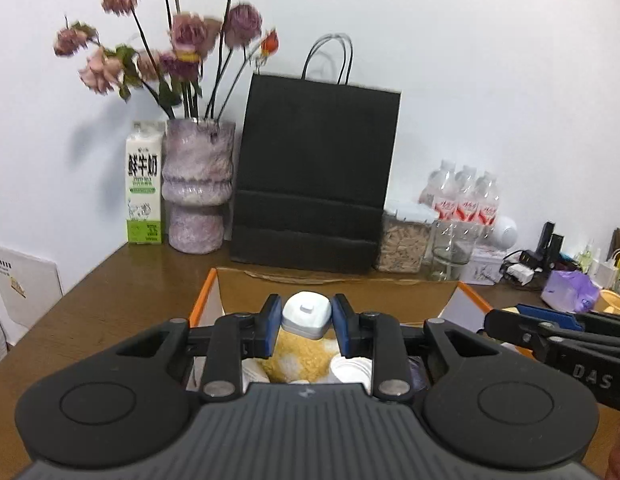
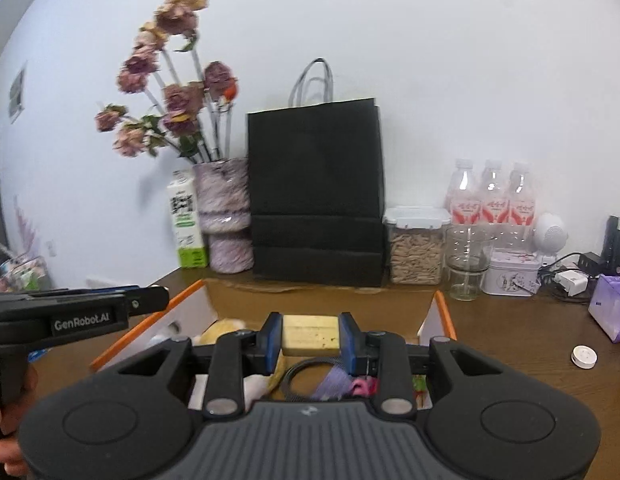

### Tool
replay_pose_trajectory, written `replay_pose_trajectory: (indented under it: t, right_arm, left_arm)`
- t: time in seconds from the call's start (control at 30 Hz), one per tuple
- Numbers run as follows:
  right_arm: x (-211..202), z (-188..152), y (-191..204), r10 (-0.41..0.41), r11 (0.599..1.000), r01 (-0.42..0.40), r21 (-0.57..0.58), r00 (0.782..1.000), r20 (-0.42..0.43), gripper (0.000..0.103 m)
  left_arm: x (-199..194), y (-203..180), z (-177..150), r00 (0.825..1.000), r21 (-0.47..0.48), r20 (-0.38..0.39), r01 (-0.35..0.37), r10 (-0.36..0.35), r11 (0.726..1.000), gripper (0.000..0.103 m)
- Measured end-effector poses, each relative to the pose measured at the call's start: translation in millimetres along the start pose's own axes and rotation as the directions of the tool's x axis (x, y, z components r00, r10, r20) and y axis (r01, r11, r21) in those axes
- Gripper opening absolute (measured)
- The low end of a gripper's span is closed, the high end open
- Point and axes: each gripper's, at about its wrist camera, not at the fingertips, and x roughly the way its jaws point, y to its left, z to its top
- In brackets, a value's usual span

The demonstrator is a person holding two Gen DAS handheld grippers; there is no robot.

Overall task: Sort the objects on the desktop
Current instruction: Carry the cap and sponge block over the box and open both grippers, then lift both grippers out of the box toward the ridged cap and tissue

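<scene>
wooden desk (image 1: 110, 288), left claw (image 1: 306, 326) clamping white bottle (image 1: 307, 314), right claw (image 2: 310, 340) clamping yellow block (image 2: 310, 336), both over open box (image 2: 150, 320)

We take this for a home desk pushed against a plain white wall. On the brown wooden desktop (image 2: 510, 332) we see a vase (image 1: 198, 188) of dried roses (image 1: 190, 36), a milk carton (image 1: 144, 184), a black paper bag (image 2: 316, 196), a clear food container (image 2: 416, 246), bottled drinks (image 2: 492, 196), a small tin (image 2: 510, 276), chargers with cables (image 2: 570, 280) and an open cardboard box (image 2: 322, 298) of odds and ends.
</scene>
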Motion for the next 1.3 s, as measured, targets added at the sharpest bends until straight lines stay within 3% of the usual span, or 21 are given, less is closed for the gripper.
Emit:
replay_pose_trajectory:
  t: [0.2, 0.7, 0.73, 0.8, 0.87, 0.93, 1.0, 1.07, 1.3]
  right_arm:
    - [21.9, -19.0, -11.9, 0.021, 0.999, -0.019, 0.026, 0.997, -0.074, 0.029]
    - [25.6, -31.9, -1.7, -0.002, 0.999, -0.001, -0.032, 0.996, -0.089, 0.029]
    - [25.3, -31.7, -1.8, 0.0, 0.999, -0.003, -0.032, 0.996, -0.09, 0.029]
    - [23.3, -32.1, -1.7, -0.003, 1.0, 0.0, -0.032, 0.996, -0.088, 0.03]
    - [19.7, -31.9, -1.3, -0.007, 1.0, 0.005, -0.031, 0.997, -0.078, 0.049]
    - [13.8, -31.9, -0.8, -0.023, 0.999, 0.021, -0.034, 0.998, -0.054, 0.089]
    - [7.5, -30.8, 0.0, -0.032, 0.999, 0.031, -0.033, 0.999, -0.027, 0.096]
    - [3.3, -29.2, -0.2, -0.038, 0.999, 0.037, -0.027, 0.999, -0.016, 0.103]
    - [-3.4, -28.5, -2.8, -0.057, 0.998, 0.056, -0.017, 0.998, -0.017, 0.103]
  left_arm:
    - [24.1, 5.0, -16.9, 0.999, 0.037, -0.053, -0.003, 0.005, 0.999, 0.028]
    - [29.5, -0.1, -29.5, 0.998, 0.085, -0.06, -0.029, 0.034, 0.996, 0.028]
    - [28.7, -0.7, -29.5, 0.998, 0.086, -0.056, -0.032, 0.036, 0.996, 0.029]
    - [26.6, -1.9, -29.3, 0.998, 0.095, -0.046, -0.044, 0.048, 0.995, 0.041]
    - [22.6, -3.8, -28.7, 0.998, 0.105, -0.026, -0.062, 0.065, 0.993, 0.073]
    - [16.5, -5.9, -28.4, 0.997, 0.117, 0.003, -0.077, 0.077, 0.99, 0.085]
    - [10.0, -6.6, -28.2, 0.997, 0.116, 0.033, -0.078, 0.075, 0.99, 0.103]
    - [3.9, -7.6, -27.9, 0.996, 0.108, 0.059, -0.08, 0.074, 0.991, 0.103]
    - [-5.7, -12.6, -26.8, 0.995, 0.098, 0.067, -0.075, 0.069, 0.992, 0.103]
